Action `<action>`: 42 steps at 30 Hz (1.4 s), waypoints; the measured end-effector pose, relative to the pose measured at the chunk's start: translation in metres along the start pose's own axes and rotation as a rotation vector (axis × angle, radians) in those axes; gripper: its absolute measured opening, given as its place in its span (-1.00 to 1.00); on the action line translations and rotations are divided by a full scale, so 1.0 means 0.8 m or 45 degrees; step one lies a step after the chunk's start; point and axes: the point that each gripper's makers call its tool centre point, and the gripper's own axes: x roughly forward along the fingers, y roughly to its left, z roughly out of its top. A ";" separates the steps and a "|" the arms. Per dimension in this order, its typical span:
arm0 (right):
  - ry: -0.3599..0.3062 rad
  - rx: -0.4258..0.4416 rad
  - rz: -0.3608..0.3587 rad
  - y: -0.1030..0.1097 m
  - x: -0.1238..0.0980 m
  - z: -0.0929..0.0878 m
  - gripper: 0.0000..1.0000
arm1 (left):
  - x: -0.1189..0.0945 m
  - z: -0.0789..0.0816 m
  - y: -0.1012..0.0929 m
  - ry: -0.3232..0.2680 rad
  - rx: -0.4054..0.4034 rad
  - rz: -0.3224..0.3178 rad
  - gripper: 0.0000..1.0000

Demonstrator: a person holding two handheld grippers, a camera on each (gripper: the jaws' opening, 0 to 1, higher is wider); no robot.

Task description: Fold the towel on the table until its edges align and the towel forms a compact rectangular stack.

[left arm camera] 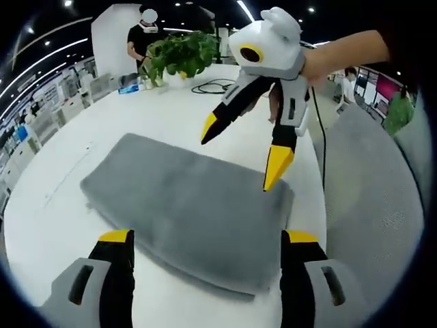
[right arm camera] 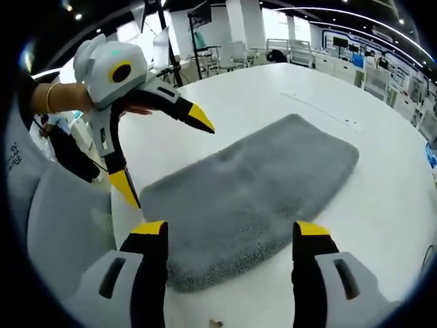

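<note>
Spanning the frame, round white desk (left arm camera: 41,225) | thick grey plush towel (left arm camera: 188,208), folded flat, centre of the left gripper view | left claw (left arm camera: 205,240) released, jaws wide, lower frame, over the towel's near edge | right claw (right arm camera: 229,232) likewise spread, empty | green potted plant (left arm camera: 179,55) upper centre.

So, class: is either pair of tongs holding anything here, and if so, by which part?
Nothing is held. Both the left tongs and the right tongs are open above the grey towel, which lies flat on the white table.
</note>
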 end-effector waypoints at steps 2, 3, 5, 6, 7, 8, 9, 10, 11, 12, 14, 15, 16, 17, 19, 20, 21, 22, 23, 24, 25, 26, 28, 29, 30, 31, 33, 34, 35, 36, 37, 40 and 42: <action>0.005 -0.007 0.010 0.005 0.000 -0.002 0.43 | 0.001 -0.003 -0.007 0.014 0.033 -0.008 0.82; 0.008 -0.012 0.016 0.007 0.000 -0.003 0.42 | 0.001 -0.004 -0.010 0.022 0.047 -0.015 0.81; 0.014 -0.041 0.034 0.013 0.001 -0.006 0.35 | 0.003 -0.007 -0.016 0.033 0.065 -0.026 0.81; 0.022 -0.064 0.042 0.017 0.002 -0.008 0.31 | 0.004 -0.008 -0.019 0.037 0.067 -0.032 0.81; 0.033 -0.076 0.043 0.019 0.003 -0.009 0.28 | 0.004 -0.009 -0.022 0.043 0.068 -0.039 0.81; 0.052 -0.099 0.054 0.023 0.004 -0.013 0.28 | 0.005 -0.011 -0.024 0.051 0.068 -0.046 0.80; 0.058 -0.118 0.058 0.026 0.005 -0.014 0.30 | 0.006 -0.014 -0.027 0.058 0.074 -0.051 0.80; 0.062 -0.136 0.059 0.028 0.006 -0.014 0.30 | 0.007 -0.015 -0.029 0.062 0.084 -0.053 0.79; 0.075 -0.158 0.074 0.033 0.007 -0.016 0.29 | 0.007 -0.017 -0.032 0.070 0.097 -0.056 0.79; 0.082 -0.175 0.084 0.037 0.008 -0.017 0.28 | 0.008 -0.018 -0.034 0.075 0.105 -0.060 0.79; 0.098 -0.207 0.101 0.043 0.011 -0.020 0.27 | 0.008 -0.020 -0.038 0.085 0.127 -0.065 0.77; 0.106 -0.227 0.108 0.045 0.012 -0.022 0.27 | 0.008 -0.020 -0.040 0.087 0.135 -0.066 0.75; 0.116 -0.242 0.111 0.047 0.013 -0.023 0.26 | 0.009 -0.022 -0.042 0.093 0.145 -0.069 0.73; 0.130 -0.256 0.114 0.049 0.014 -0.026 0.26 | 0.009 -0.023 -0.044 0.098 0.157 -0.067 0.70; 0.147 -0.284 0.129 0.054 0.015 -0.030 0.25 | 0.008 -0.023 -0.043 0.103 0.251 -0.044 0.60; 0.149 -0.294 0.136 0.056 0.016 -0.031 0.24 | 0.008 -0.023 -0.045 0.106 0.262 -0.046 0.57; 0.152 -0.303 0.142 0.058 0.016 -0.032 0.22 | 0.008 -0.024 -0.048 0.108 0.273 -0.047 0.56; 0.158 -0.315 0.151 0.061 0.016 -0.033 0.18 | 0.009 -0.024 -0.050 0.109 0.282 -0.053 0.56; 0.172 -0.333 0.163 0.064 0.017 -0.036 0.15 | 0.009 -0.025 -0.053 0.112 0.295 -0.064 0.56; 0.181 -0.346 0.170 0.063 0.018 -0.038 0.13 | 0.010 -0.025 -0.055 0.113 0.304 -0.068 0.54; 0.192 -0.368 0.176 0.065 0.020 -0.041 0.13 | 0.010 -0.025 -0.056 0.113 0.313 -0.070 0.50; 0.198 -0.382 0.182 0.065 0.021 -0.042 0.12 | 0.011 -0.025 -0.057 0.117 0.325 -0.071 0.46; 0.213 -0.412 0.196 0.067 0.024 -0.046 0.11 | 0.012 -0.025 -0.059 0.117 0.342 -0.072 0.38; 0.222 -0.428 0.204 0.068 0.025 -0.049 0.11 | 0.013 -0.024 -0.060 0.112 0.356 -0.074 0.33; 0.233 -0.446 0.213 0.070 0.025 -0.051 0.09 | 0.013 -0.022 -0.062 0.106 0.402 -0.078 0.25; 0.243 -0.459 0.218 0.072 0.026 -0.053 0.07 | 0.013 -0.022 -0.064 0.109 0.425 -0.082 0.14; 0.255 -0.484 0.226 0.074 0.028 -0.057 0.06 | 0.014 -0.022 -0.069 0.110 0.440 -0.096 0.06; 0.261 -0.491 0.231 0.074 0.029 -0.059 0.06 | 0.015 -0.022 -0.070 0.110 0.442 -0.102 0.05; 0.263 -0.494 0.232 0.075 0.029 -0.060 0.07 | 0.015 -0.023 -0.071 0.114 0.442 -0.106 0.05; 0.269 -0.511 0.233 0.075 0.030 -0.062 0.08 | 0.016 -0.024 -0.072 0.118 0.445 -0.107 0.04; 0.271 -0.517 0.233 0.075 0.030 -0.062 0.08 | 0.017 -0.026 -0.072 0.123 0.451 -0.106 0.02; 0.290 -0.576 0.227 0.077 0.028 -0.065 0.08 | 0.019 -0.031 -0.074 0.133 0.468 -0.113 -0.05; 0.308 -0.632 0.217 0.076 0.029 -0.070 0.08 | 0.021 -0.037 -0.078 0.155 0.497 -0.124 -0.09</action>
